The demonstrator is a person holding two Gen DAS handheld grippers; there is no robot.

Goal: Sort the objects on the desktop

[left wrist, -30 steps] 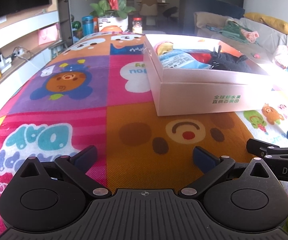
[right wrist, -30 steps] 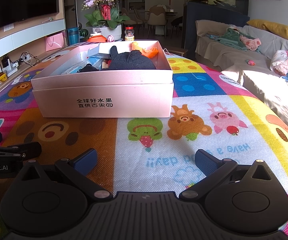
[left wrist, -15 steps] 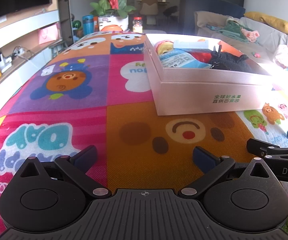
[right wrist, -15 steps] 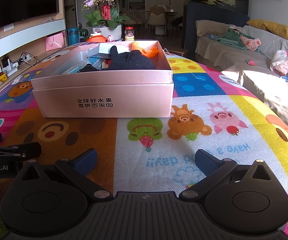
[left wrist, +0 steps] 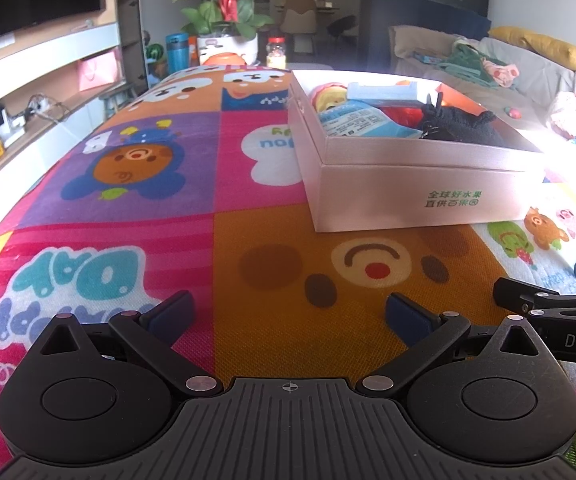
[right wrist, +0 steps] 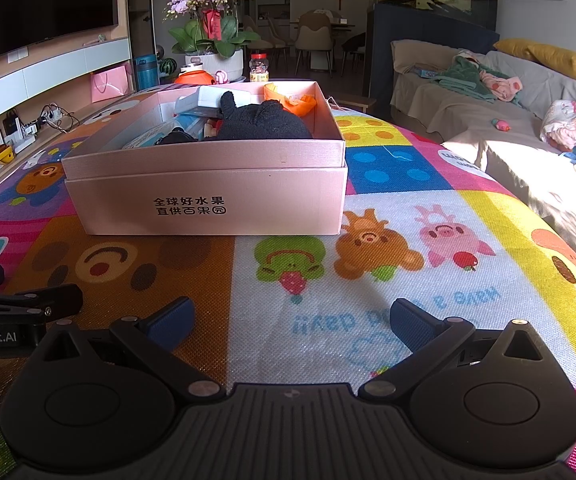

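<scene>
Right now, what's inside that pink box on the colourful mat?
The pink box holds a black plush toy, an orange item, a pale blue carton and a blue-white packet. Whatever lies beneath them is covered.

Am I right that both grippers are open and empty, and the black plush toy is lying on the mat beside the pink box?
Not quite. Left gripper and right gripper are open and empty, but the black plush toy lies inside the pink box, not on the mat. The right wrist view shows it.
</scene>
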